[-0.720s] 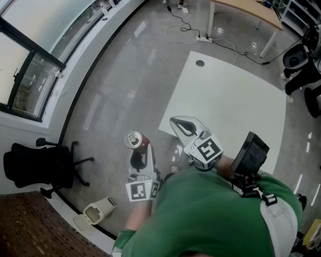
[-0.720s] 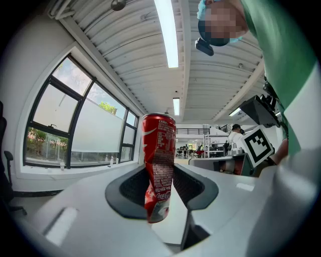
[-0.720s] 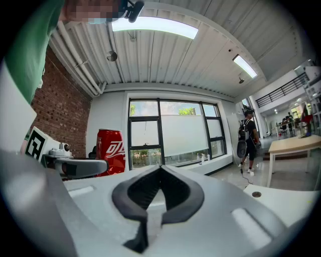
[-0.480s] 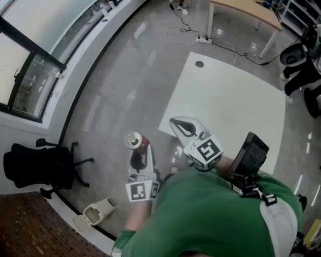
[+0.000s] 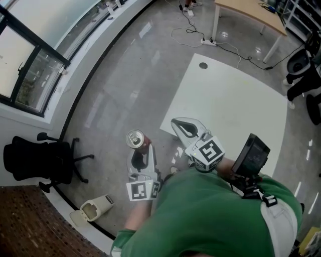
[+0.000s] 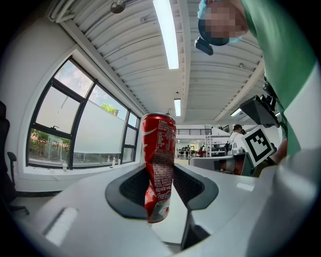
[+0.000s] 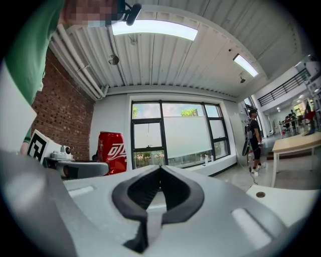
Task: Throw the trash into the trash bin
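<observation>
A dented red cola can [image 5: 135, 139] stands upright between the jaws of my left gripper [image 5: 140, 151], which is shut on its lower part above the grey floor. In the left gripper view the can [image 6: 159, 160] fills the gap between the dark pads [image 6: 131, 188]. The same can [image 7: 111, 152] shows at the left of the right gripper view. My right gripper [image 5: 183, 125] is level beside it at the corner of the white table; its jaws meet at the tips with nothing between them [image 7: 159, 193]. A small beige bin [image 5: 93, 211] stands on the floor to the lower left.
The white table [image 5: 235, 105] lies ahead and to the right. A black office chair [image 5: 35, 163] stands by the window wall at the left. Cables [image 5: 200, 37] run over the floor by a wooden table [image 5: 251, 15]. A person [image 7: 253, 140] stands far off by the windows.
The head view has shifted slightly, so floor and table sit a little lower in the picture. Both grippers and the can keep their places relative to each other.
</observation>
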### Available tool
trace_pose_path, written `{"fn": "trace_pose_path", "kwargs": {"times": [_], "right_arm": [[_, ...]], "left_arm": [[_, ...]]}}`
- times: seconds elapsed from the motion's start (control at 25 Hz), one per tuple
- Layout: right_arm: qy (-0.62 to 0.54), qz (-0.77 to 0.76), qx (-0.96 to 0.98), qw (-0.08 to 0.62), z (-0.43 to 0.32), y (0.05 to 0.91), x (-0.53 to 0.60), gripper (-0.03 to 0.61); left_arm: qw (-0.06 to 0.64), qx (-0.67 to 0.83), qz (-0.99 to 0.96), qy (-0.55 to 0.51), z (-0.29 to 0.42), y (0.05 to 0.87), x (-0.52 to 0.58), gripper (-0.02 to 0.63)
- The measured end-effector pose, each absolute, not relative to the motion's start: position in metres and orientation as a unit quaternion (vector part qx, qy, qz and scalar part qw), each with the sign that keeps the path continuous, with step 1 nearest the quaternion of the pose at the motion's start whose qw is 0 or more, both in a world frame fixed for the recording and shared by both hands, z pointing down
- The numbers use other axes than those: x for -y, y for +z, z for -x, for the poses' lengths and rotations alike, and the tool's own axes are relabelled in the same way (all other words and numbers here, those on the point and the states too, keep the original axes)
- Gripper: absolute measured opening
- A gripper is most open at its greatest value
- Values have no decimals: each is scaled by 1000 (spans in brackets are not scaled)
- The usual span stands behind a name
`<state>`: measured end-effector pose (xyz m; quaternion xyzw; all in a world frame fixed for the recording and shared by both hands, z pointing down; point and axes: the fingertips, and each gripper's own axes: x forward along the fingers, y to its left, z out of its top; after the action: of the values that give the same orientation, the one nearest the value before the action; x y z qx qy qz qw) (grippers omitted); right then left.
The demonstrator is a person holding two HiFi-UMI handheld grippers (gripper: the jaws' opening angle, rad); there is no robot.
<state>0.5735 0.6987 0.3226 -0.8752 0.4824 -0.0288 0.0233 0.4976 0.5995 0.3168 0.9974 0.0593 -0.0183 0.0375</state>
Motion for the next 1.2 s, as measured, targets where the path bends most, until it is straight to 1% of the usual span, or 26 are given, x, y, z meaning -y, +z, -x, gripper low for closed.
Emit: {"fn": "trace_pose_path", "kwargs": {"times": [0.28, 0.72, 1.2], "right_arm": [[-36, 855, -518, 20, -554, 315, -685, 3], [-44, 764, -643, 28, -520, 334, -617, 3], [-41, 662, -748, 18, -439, 329, -522, 3]], "left_arm": [[34, -7, -999, -18, -467, 316, -592, 155], [29, 156, -987, -6, -406, 324, -552, 155], [27, 288, -957, -20, -320, 321, -490, 155]]}}
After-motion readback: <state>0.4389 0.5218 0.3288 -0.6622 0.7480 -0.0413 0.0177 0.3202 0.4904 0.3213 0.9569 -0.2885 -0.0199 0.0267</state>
